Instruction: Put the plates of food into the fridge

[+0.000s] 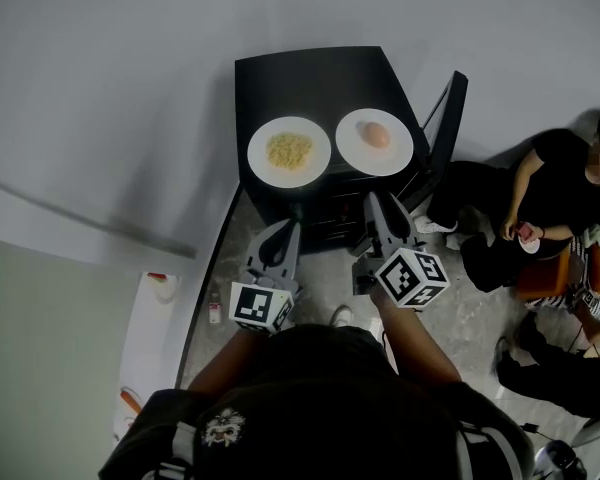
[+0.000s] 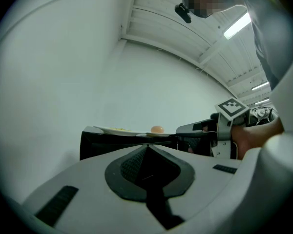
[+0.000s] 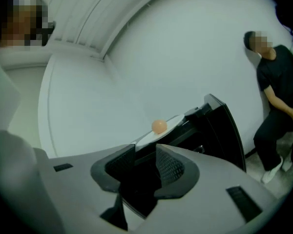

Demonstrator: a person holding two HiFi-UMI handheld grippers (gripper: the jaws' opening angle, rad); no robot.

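Facing the low black fridge (image 1: 320,73), its door (image 1: 445,118) open, both grippers hover just before its front. The left gripper (image 1: 296,213) is clamped on nothing; the right gripper (image 1: 375,204) stands parted and empty. The white noodle plate (image 1: 263,138) and white egg plate (image 1: 352,146) sit on the fridge's top. Likely next: rise and pinch a plate rim.

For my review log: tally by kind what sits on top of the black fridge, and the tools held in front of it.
White plates: 2, the left plate and the right plate
Food portions: 2, yellow food and a pale orange egg-like piece
Tools: 2, left tool shut, right tool open
Total: 6
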